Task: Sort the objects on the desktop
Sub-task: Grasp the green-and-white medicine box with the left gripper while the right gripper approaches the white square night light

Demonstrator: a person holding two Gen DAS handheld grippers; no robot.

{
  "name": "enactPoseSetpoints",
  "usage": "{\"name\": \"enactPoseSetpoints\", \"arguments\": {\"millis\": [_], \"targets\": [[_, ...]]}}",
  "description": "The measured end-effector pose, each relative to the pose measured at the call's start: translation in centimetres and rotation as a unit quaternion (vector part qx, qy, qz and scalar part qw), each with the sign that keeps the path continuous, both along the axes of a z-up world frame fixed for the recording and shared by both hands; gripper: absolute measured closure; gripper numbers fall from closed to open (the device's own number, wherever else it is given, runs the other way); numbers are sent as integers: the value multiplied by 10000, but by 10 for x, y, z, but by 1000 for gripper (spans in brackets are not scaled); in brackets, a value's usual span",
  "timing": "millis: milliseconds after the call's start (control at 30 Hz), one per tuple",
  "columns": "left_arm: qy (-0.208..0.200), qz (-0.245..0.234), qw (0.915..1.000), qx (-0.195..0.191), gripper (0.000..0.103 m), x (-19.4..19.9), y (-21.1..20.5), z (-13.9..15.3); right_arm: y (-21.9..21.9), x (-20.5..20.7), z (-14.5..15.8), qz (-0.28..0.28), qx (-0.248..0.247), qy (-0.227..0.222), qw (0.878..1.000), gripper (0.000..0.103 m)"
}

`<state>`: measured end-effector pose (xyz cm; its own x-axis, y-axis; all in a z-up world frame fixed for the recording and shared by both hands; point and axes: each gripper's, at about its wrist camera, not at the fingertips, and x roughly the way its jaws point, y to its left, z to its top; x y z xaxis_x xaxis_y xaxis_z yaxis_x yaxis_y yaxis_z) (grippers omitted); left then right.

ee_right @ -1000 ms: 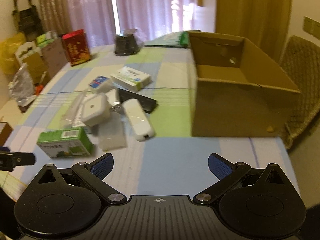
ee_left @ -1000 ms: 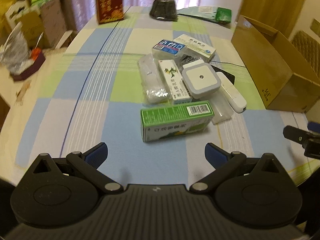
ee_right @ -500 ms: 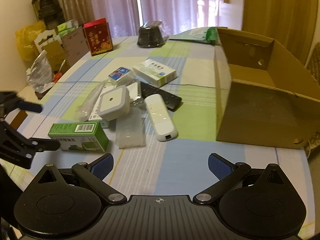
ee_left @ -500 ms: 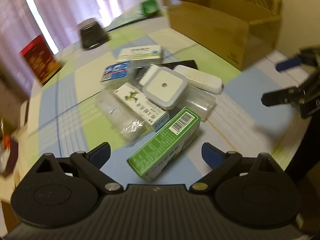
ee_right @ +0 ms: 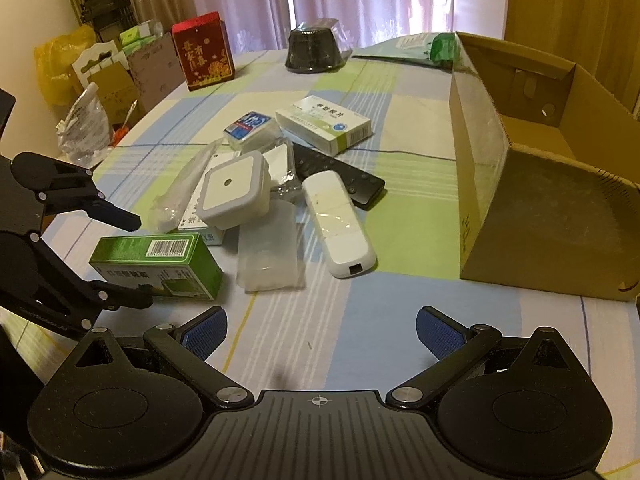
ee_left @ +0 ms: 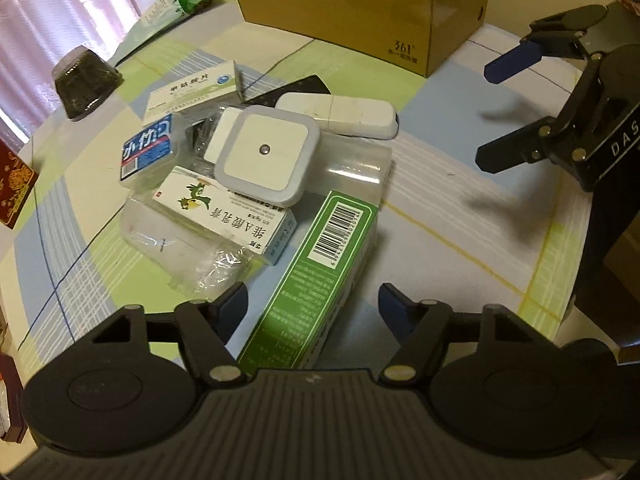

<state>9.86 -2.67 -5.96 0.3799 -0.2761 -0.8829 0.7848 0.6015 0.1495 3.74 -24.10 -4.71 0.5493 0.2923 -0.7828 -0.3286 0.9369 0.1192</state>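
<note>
The green box (ee_left: 320, 276) lies flat on the counter (ee_left: 460, 184) at the near edge of the pile, directly between the spread fingers (ee_left: 232, 300) of the left gripper (ee_left: 313, 300), which touch nothing. Its long axis runs away from the gripper toward the far right, barcode end farthest, so the fingers straddle its narrow width. The left gripper is plainly the nearer one. The right gripper (ee_right: 320, 328) hangs over bare counter on the near right side, fingers also spread and holding nothing, with the green box off to its left.

The cardboard box (ee_right: 560, 184) stands at the far right, open side up; the part of its inside that shows appears empty. The white square device (ee_left: 266, 158), white remote (ee_left: 340, 114) and medicine boxes (ee_left: 224, 212) all still lie outside it.
</note>
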Motion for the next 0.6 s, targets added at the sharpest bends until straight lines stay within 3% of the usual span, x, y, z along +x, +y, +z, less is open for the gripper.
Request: {"name": "enactPoseSetpoints", "arguments": {"millis": [100, 367, 600], "targets": [[54, -4, 10000, -14, 43, 2, 0, -3, 1, 2, -3, -19, -14, 48, 10000, 0], [89, 8, 10000, -11, 48, 2, -1, -6, 3, 5, -6, -45, -62, 96, 9999, 0], [110, 53, 9999, 25, 61, 1, -1, -5, 4, 6, -7, -74, -72, 94, 9999, 0]]}}
